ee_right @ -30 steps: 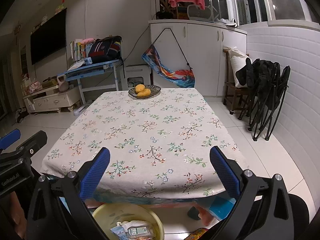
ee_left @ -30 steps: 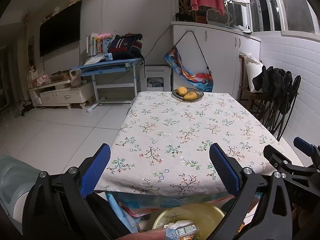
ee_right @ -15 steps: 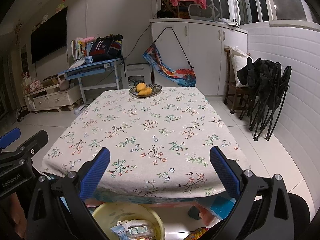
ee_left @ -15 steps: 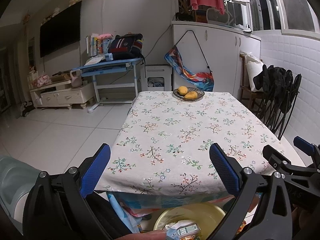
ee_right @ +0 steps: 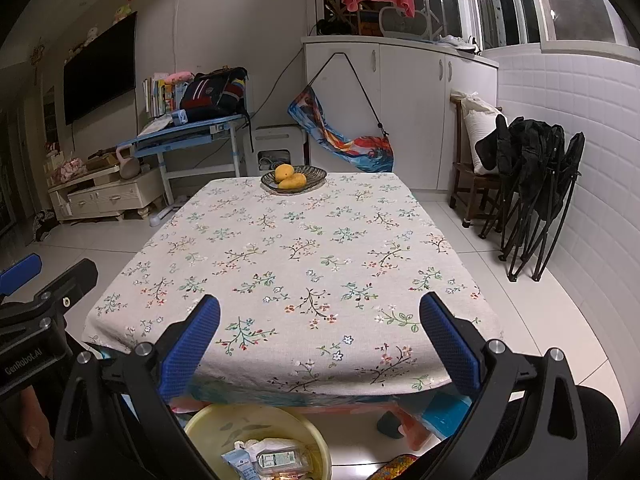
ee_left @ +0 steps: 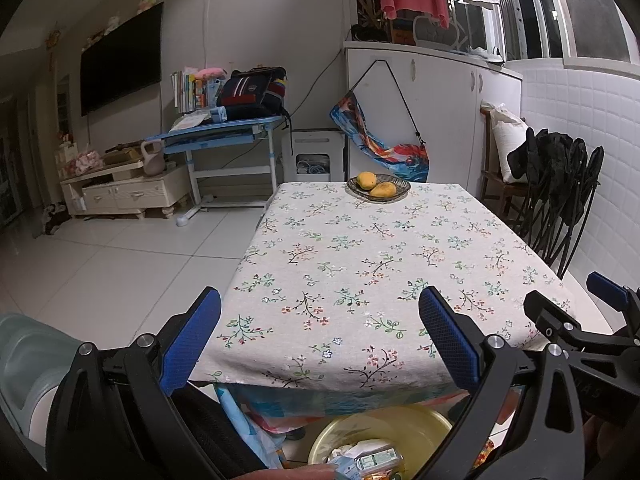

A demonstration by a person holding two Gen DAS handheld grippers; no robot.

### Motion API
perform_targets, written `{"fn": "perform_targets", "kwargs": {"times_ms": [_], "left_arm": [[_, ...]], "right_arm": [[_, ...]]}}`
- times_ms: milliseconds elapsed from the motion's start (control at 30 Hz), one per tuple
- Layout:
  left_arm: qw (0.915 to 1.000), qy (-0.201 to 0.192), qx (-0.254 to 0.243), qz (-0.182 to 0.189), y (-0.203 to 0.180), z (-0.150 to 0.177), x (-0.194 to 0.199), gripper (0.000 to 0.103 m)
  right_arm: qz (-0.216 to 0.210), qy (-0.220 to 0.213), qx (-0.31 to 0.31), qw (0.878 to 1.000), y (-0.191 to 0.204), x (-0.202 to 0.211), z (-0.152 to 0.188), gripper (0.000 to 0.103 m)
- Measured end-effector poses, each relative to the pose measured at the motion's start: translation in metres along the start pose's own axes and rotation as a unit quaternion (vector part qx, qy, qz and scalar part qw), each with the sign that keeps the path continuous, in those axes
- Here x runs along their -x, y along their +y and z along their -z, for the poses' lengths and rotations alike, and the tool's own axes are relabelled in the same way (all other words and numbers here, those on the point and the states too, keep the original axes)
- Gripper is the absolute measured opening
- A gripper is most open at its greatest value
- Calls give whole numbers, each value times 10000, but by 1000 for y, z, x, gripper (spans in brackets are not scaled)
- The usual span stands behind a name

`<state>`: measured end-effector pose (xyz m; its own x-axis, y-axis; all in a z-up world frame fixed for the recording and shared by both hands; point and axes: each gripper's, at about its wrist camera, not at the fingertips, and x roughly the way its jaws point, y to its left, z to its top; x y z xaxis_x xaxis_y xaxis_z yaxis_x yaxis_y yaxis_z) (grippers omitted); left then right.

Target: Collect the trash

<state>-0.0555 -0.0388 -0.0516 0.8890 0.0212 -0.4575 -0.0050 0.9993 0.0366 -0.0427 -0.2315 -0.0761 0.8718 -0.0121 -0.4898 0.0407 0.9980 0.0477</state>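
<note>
Room: a tiled living space with a TV [ee_left: 120, 68], a blue desk [ee_left: 216, 136], white cabinets [ee_right: 400, 112] and folded black chairs [ee_right: 536, 184] along the right wall.
Tabletop [ee_right: 296, 264]: covered by a floral cloth and bare of litter; only a fruit bowl [ee_right: 294, 179] with yellow fruit sits at the far end, well apart from both grippers.
Basin [ee_right: 256, 420]: a yellow tub on the floor just under the near table edge, below and between the two grippers; seen also in the left view [ee_left: 384, 420].
Trash [ee_right: 268, 458]: crumpled white paper, a small printed carton and plastic wrappers lie inside the basin, so collection looks finished or close to it.
Handling: the pieces look light, soft and crushable; the wrappers are probably slick, so I would pinch a crumpled fold or the carton's flat sides, not a smooth film face.
Left gripper [ee_left: 320, 340]: fingers spread wide, nothing between them, held over the near table edge.
Right gripper [ee_right: 320, 344]: fingers likewise released and bare, beside the left one.
Hand [ee_left: 296, 472]: a sliver of one shows at the bottom of the left view, near the basin.
</note>
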Motion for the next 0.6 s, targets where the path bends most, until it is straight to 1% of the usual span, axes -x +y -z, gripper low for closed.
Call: {"fn": "perform_targets", "kwargs": {"times_ms": [200, 300, 467, 600], "left_arm": [[10000, -19, -24, -42, 0, 2, 0, 96], [10000, -42, 35, 6, 4, 4, 0, 96], [9999, 75, 43, 68, 6, 6, -3, 96], [9995, 314, 40, 50, 6, 7, -12, 96]], "right_arm": [[-2, 23, 12, 10000, 1, 0, 1, 96], [-5, 35, 24, 10000, 2, -1, 1, 96], [13, 37, 35, 10000, 2, -1, 1, 96], [31, 49, 31, 10000, 0, -3, 0, 96]]}}
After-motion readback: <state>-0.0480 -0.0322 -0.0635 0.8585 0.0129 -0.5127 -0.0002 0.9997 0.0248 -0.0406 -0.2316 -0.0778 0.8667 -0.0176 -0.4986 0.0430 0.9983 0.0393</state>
